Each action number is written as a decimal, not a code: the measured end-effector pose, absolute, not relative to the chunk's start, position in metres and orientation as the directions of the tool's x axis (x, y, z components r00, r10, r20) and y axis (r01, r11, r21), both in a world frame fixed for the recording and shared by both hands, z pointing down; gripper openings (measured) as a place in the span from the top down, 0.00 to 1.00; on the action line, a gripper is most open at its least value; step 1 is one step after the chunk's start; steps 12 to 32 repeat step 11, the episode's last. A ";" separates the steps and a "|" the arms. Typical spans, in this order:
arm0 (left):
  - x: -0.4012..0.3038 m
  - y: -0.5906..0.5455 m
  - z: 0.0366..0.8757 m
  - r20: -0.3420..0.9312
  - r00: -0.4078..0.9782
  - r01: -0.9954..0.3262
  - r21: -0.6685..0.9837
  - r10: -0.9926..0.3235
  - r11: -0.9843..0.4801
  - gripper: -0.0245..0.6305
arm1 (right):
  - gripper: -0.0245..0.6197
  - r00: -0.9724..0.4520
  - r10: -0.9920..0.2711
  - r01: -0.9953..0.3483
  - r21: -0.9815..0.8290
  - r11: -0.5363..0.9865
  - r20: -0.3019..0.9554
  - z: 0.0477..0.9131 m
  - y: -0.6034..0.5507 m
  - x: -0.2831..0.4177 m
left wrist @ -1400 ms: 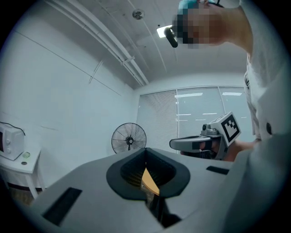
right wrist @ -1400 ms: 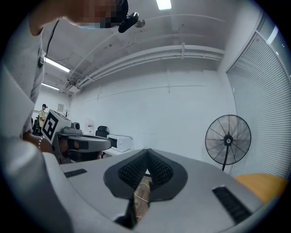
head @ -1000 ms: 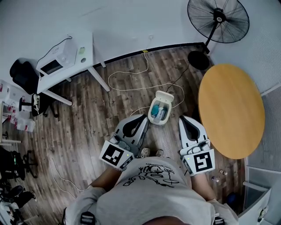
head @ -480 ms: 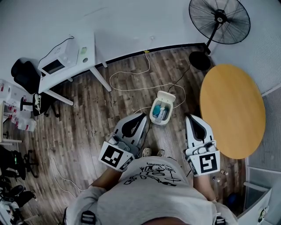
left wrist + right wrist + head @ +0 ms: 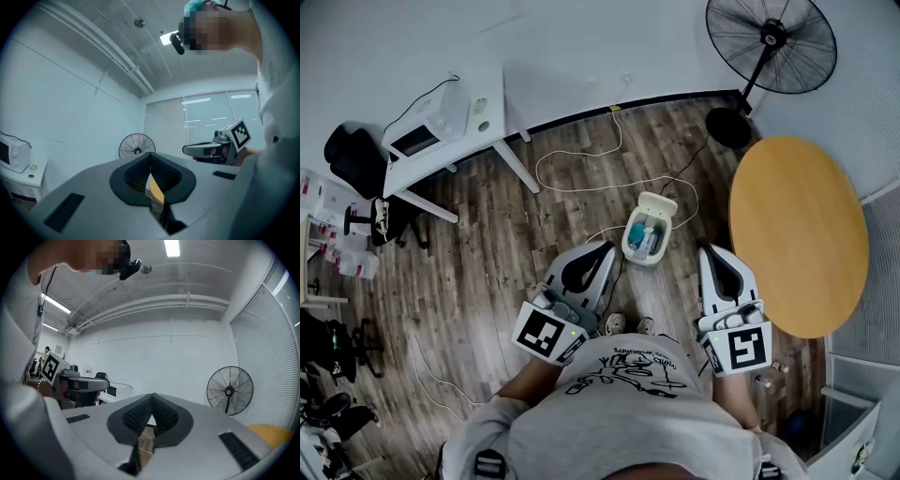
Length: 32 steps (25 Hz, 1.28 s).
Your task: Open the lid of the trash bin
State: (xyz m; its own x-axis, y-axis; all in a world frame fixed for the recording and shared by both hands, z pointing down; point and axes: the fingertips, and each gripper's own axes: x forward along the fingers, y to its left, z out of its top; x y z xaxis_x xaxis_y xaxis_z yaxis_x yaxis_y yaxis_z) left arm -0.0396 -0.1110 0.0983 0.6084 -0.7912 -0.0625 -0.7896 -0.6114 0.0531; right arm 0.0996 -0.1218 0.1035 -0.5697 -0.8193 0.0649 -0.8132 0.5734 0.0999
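A small white trash bin stands on the wooden floor ahead of my feet. Its lid is tipped back on the far side and bluish contents show inside. My left gripper hovers just left of the bin, jaws shut and empty. My right gripper hangs to the right of the bin, a gap away, also shut with nothing between its fingers. In the left gripper view the gripper points level at a fan, and the right gripper view's jaws likewise point level across the room.
A round wooden table is close on the right. A standing fan is at the back right. A white desk with a microwave stands at the back left. White cables loop over the floor beyond the bin.
The right gripper has drifted slightly to the right, away from the bin. The left gripper and the bin look unchanged.
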 end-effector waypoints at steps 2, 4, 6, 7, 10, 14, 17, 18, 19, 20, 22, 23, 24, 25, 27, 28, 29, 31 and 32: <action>-0.039 -0.111 0.098 -0.064 0.609 -0.789 0.057 -0.791 -0.612 0.94 | 0.95 -0.570 -0.819 -0.813 0.101 0.574 0.065 0.103 -0.122 0.100; -0.038 -0.111 0.098 -0.062 0.610 -0.788 0.060 -0.790 -0.613 0.94 | 0.96 -0.571 -0.819 -0.813 0.100 0.574 0.064 0.101 -0.123 0.100; -0.039 -0.112 0.099 -0.060 0.611 -0.787 0.061 -0.790 -0.614 0.94 | 0.96 -0.571 -0.818 -0.813 0.098 0.575 0.063 0.101 -0.123 0.099; -0.038 -0.112 0.099 -0.059 0.611 -0.787 0.061 -0.790 -0.614 0.94 | 0.96 -0.571 -0.818 -0.812 0.098 0.575 0.063 0.102 -0.124 0.099; -0.036 -0.112 0.102 -0.059 0.609 -0.789 0.060 -0.791 -0.612 0.94 | 0.96 -0.572 -0.818 -0.812 0.097 0.575 0.064 0.105 -0.123 0.101; -0.036 -0.112 0.103 -0.060 0.608 -0.789 0.059 -0.791 -0.611 0.94 | 0.96 -0.572 -0.818 -0.812 0.097 0.575 0.064 0.106 -0.123 0.103; -0.036 -0.112 0.103 -0.060 0.608 -0.789 0.059 -0.791 -0.611 0.94 | 0.96 -0.572 -0.818 -0.812 0.097 0.575 0.064 0.106 -0.123 0.103; -0.036 -0.112 0.103 -0.060 0.608 -0.789 0.059 -0.791 -0.611 0.94 | 0.96 -0.572 -0.818 -0.812 0.097 0.575 0.064 0.106 -0.123 0.103; -0.036 -0.112 0.103 -0.060 0.608 -0.789 0.059 -0.791 -0.611 0.94 | 0.96 -0.572 -0.818 -0.812 0.097 0.575 0.064 0.106 -0.123 0.103; -0.036 -0.112 0.103 -0.060 0.608 -0.789 0.059 -0.791 -0.611 0.94 | 0.96 -0.572 -0.818 -0.812 0.097 0.575 0.064 0.106 -0.123 0.103; -0.036 -0.112 0.103 -0.060 0.608 -0.789 0.059 -0.791 -0.611 0.94 | 0.96 -0.572 -0.818 -0.812 0.097 0.575 0.064 0.106 -0.123 0.103; -0.036 -0.112 0.103 -0.060 0.608 -0.789 0.059 -0.791 -0.611 0.94 | 0.96 -0.572 -0.818 -0.812 0.097 0.575 0.064 0.106 -0.123 0.103; -0.036 -0.112 0.103 -0.060 0.608 -0.789 0.059 -0.791 -0.611 0.94 | 0.96 -0.572 -0.818 -0.812 0.097 0.575 0.064 0.106 -0.123 0.103; -0.036 -0.112 0.103 -0.060 0.608 -0.789 0.059 -0.791 -0.611 0.94 | 0.96 -0.572 -0.818 -0.812 0.097 0.575 0.064 0.106 -0.123 0.103; -0.036 -0.112 0.103 -0.060 0.608 -0.789 0.059 -0.791 -0.611 0.94 | 0.96 -0.572 -0.818 -0.812 0.097 0.575 0.064 0.106 -0.123 0.103; -0.036 -0.112 0.103 -0.060 0.608 -0.789 0.059 -0.791 -0.611 0.94 | 0.96 -0.572 -0.818 -0.812 0.097 0.575 0.064 0.106 -0.123 0.103; -0.036 -0.112 0.103 -0.060 0.608 -0.789 0.059 -0.791 -0.611 0.94 | 0.96 -0.572 -0.818 -0.812 0.097 0.575 0.064 0.106 -0.123 0.103; -0.036 -0.112 0.103 -0.060 0.608 -0.789 0.059 -0.791 -0.611 0.94 | 0.96 -0.572 -0.818 -0.812 0.097 0.575 0.064 0.106 -0.123 0.103; -0.036 -0.112 0.103 -0.060 0.608 -0.789 0.059 -0.791 -0.611 0.94 | 0.96 -0.572 -0.818 -0.812 0.097 0.575 0.064 0.106 -0.123 0.103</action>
